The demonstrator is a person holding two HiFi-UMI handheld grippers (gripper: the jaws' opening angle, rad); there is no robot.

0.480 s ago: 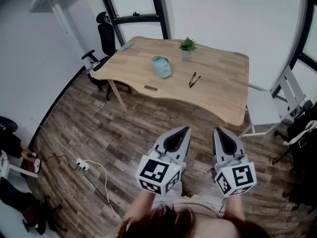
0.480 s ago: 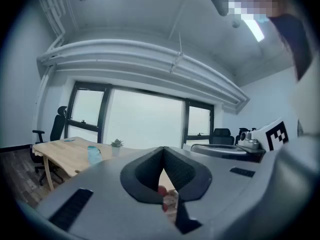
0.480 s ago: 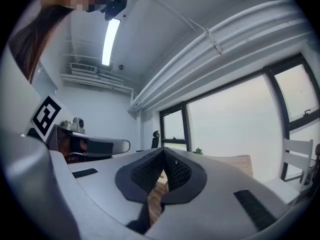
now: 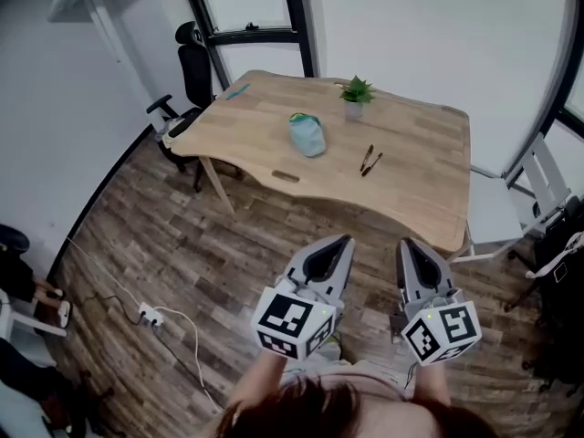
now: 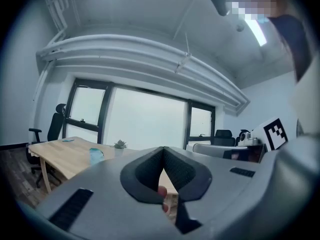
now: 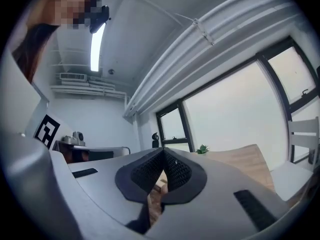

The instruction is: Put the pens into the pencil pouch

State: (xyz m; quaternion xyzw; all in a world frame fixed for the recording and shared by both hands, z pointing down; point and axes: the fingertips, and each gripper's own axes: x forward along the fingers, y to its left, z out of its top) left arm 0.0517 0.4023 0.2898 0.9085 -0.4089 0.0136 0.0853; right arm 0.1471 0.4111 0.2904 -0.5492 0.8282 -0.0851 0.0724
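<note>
A light blue pencil pouch (image 4: pixel 307 133) lies near the middle of the wooden table (image 4: pixel 420 185); it also shows small in the left gripper view as the pouch (image 5: pixel 96 155). Two dark pens (image 4: pixel 370 160) lie crossed to its right. My left gripper (image 4: pixel 339 245) and right gripper (image 4: pixel 407 246) hang side by side over the floor, well short of the table's near edge. Both point level and are shut with nothing between their tips.
A small potted plant (image 4: pixel 356 93) stands at the table's far side. A black office chair (image 4: pixel 193 71) sits at the left end, a white chair (image 4: pixel 497 213) at the right. A power strip with cable (image 4: pixel 151 315) lies on the wood floor at left.
The table and its objects have shifted slightly down and right in the head view. Both grippers keep the same place and stay shut.
</note>
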